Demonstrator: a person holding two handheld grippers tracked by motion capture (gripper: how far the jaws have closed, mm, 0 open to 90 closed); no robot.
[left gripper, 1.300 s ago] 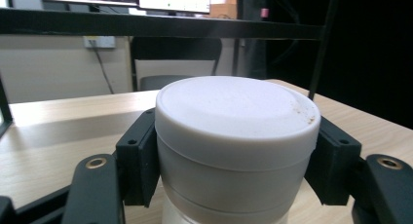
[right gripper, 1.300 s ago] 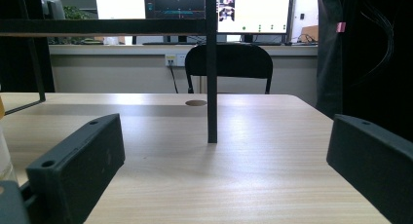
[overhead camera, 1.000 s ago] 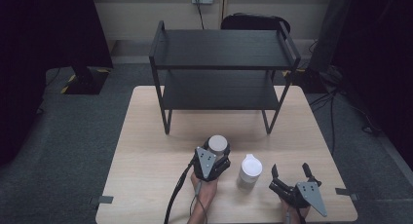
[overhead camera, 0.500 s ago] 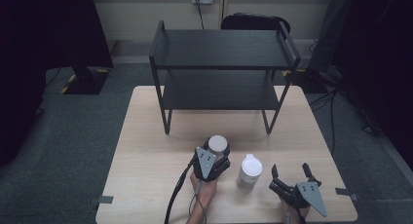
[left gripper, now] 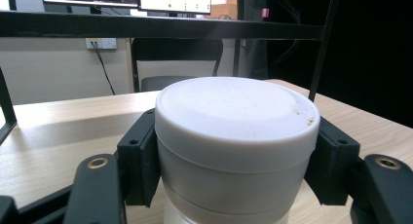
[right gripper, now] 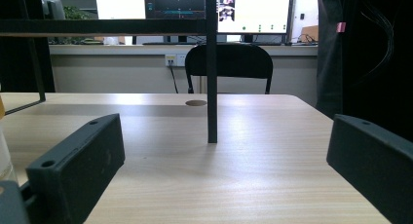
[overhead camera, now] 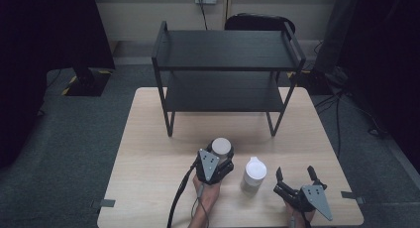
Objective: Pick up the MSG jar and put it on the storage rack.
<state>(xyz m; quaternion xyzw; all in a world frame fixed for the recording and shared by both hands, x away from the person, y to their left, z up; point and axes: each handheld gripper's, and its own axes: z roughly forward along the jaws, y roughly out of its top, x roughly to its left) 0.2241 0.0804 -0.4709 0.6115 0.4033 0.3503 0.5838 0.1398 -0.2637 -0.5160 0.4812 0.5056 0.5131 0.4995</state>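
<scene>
A: What have I got in the left gripper [overhead camera: 221,158]?

B: A white jar [overhead camera: 221,147] with a flat lid. From my seat, the left gripper view has both black pads [left gripper: 141,158] pressed against the jar's sides just under the lid rim, so the jaws are pinching the jar.

A: Where does the jar sit?

B: On the table [overhead camera: 148,153], in front of the black rack [overhead camera: 228,69], roughly at the middle of the table's width. In the left gripper view its base is cut off by the frame's lower edge, so I cannot tell whether it rests on the wood.

A: And the right gripper [overhead camera: 296,174]?

B: Its jaws are spread wide with nothing between them. It is near the table's front right corner, pointing toward the rack. In the right gripper view I look between the two pads [right gripper: 78,165] over bare wood to one rack leg [right gripper: 211,68] and a chair [right gripper: 229,63] behind the table.

A: Anything between the two grippers?

B: A second container, a white bottle [overhead camera: 254,172] with a spouted cap, stands upright just right of the left gripper and near the right gripper's left jaw. Neither gripper touches it.
</scene>
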